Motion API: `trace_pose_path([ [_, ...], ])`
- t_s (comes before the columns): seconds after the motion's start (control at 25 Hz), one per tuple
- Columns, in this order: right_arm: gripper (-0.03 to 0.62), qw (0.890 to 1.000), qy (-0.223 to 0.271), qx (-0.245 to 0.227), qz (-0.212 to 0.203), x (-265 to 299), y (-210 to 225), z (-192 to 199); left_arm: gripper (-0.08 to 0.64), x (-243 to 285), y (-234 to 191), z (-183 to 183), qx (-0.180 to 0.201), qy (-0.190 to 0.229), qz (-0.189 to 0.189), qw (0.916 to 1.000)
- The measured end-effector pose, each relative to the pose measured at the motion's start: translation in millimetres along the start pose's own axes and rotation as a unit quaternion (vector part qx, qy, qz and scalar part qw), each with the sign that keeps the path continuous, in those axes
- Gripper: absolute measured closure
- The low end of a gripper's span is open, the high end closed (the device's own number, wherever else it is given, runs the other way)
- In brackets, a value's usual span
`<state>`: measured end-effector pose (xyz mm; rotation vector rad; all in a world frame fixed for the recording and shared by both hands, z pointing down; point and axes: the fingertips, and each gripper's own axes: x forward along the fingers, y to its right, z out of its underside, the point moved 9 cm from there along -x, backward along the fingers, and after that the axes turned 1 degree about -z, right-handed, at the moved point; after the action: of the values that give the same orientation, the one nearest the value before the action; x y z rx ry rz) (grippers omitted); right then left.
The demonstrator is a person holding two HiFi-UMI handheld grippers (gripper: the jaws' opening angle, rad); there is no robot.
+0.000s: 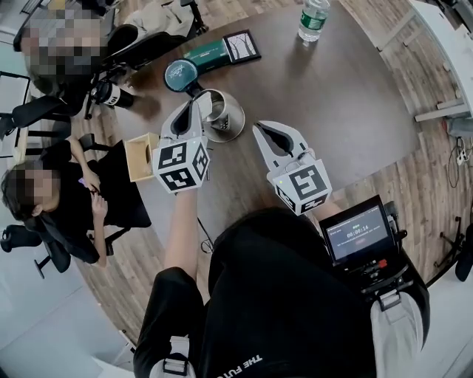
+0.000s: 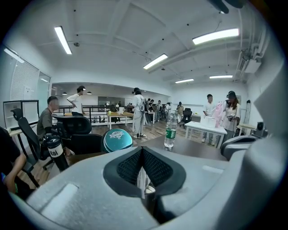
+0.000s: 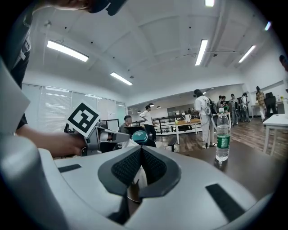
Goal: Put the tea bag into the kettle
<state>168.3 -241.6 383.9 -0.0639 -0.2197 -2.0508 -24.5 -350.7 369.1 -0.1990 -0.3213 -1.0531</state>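
Observation:
A steel kettle (image 1: 222, 111) stands open on its round base on the dark round table (image 1: 340, 111). Its teal lid (image 1: 181, 74) lies just beyond it. I cannot find the tea bag in any view. My left gripper (image 1: 188, 103) hovers at the kettle's left side, jaws shut. In the left gripper view its pads (image 2: 130, 166) meet, and a thin pale strip shows in the slit below them; I cannot tell what it is. My right gripper (image 1: 275, 127) hangs to the kettle's right, also shut, with the kettle rim (image 3: 130, 196) glimpsed under its pads.
An open wooden box (image 1: 140, 156) sits at the table's left edge. A green box (image 1: 207, 53), a black-framed card (image 1: 242, 46) and a water bottle (image 1: 313, 18) lie at the far side. Seated people (image 1: 44, 199) and office chairs crowd the left. A small screen (image 1: 358, 232) hangs at my waist.

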Motion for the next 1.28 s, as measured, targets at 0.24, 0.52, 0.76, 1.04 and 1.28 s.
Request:
trace_pose_path([
  [0.24, 0.588, 1.0, -0.003, 0.013, 0.01, -1, 3, 5, 0.555, 13, -4, 7, -0.002, -0.012, 0.0, 0.9999],
  [0.52, 0.588, 1.0, -0.003, 0.017, 0.011, -3, 4, 7, 0.555, 23, -3, 16, 0.006, -0.023, 0.002, 0.9997],
  [0.76, 0.588, 1.0, -0.003, 0.018, 0.009, -3, 4, 8, 0.555, 26, -1, 19, 0.015, -0.03, 0.002, 0.9994],
  [1.04, 0.588, 1.0, -0.001, 0.02, 0.009, -3, 4, 7, 0.554, 24, -2, 25, 0.02, -0.033, 0.004, 0.9992],
  [1.28, 0.588, 1.0, 0.001, 0.017, 0.008, -2, 3, 5, 0.554, 14, -1, 19, 0.012, -0.016, 0.001, 0.9998],
])
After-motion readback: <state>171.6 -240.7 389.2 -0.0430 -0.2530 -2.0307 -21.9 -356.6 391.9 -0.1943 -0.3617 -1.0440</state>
